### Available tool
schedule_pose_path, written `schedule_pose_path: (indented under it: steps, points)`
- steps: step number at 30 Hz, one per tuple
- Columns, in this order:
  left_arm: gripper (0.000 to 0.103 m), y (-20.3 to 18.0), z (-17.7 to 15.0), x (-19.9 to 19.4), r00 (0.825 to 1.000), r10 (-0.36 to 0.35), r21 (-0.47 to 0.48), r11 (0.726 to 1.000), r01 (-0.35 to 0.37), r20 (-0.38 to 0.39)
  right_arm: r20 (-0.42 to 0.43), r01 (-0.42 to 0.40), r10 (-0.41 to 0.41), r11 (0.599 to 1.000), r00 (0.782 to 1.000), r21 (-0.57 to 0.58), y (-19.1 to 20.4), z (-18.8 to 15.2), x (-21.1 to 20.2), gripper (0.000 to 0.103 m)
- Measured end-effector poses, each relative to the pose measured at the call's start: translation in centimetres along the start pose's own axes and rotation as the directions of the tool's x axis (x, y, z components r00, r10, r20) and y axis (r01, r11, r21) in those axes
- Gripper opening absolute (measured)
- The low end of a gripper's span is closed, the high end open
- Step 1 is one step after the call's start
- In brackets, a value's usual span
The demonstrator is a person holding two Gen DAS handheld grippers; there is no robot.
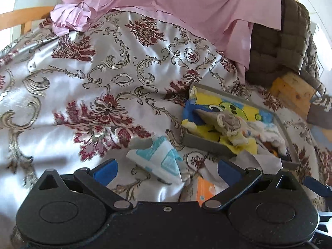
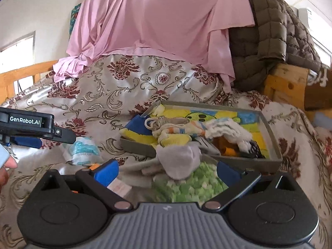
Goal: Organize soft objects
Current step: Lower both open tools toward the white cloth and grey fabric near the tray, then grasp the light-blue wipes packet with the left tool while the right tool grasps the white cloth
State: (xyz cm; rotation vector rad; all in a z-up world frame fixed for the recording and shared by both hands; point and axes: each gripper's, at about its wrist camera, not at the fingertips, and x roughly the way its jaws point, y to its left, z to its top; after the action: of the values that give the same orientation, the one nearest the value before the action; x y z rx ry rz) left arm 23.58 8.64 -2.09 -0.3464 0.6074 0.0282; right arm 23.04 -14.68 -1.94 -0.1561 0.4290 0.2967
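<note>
A: What's in front of you, biggest first?

B: You have one satin bedspread point(image 2: 116, 95) with a red floral pattern under everything, one pink sheet point(image 2: 157, 27) draped behind it, and one olive quilted jacket point(image 2: 269, 37) piled at the right. One grey tray point(image 2: 271, 132) lies on the bedspread right of centre, its near rim just ahead of your right gripper point(image 2: 166, 171).

A: And the soft things?

B: Inside the tray you can count one yellow-and-blue cartoon cloth point(image 2: 244, 118) and a heap of small socks point(image 2: 176, 132), their number unclear. One pale grey sock point(image 2: 180, 159) hangs over the near rim onto one green fuzzy item point(image 2: 197, 186). One white-and-teal packet point(image 1: 159, 157) lies left of the tray.

A: Grippers?

B: Your right gripper's jaws stand apart around the grey sock and green item. Your left gripper point(image 1: 166, 168) is spread wide too, the packet between its tips, ungripped. Open bedspread lies to your left.
</note>
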Motion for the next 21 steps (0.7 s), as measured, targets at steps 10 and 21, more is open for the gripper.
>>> schedule_pose_path:
  steps: [10, 21]
  points:
    - [0.102, 0.8, 1.0, 4.5, 0.998, -0.049, 0.035, 0.998, 0.05, -0.038, -0.055, 0.047, -0.054, 0.992, 0.997, -0.116, 1.1, 1.0, 4.4, 0.103]
    - [0.089, 1.8, 0.8, 7.0, 0.99, -0.101, 0.043, 0.993, 0.106, -0.096, -0.094, 0.047, -0.062, 0.987, 0.994, -0.151, 1.1, 1.2, 6.2, 0.101]
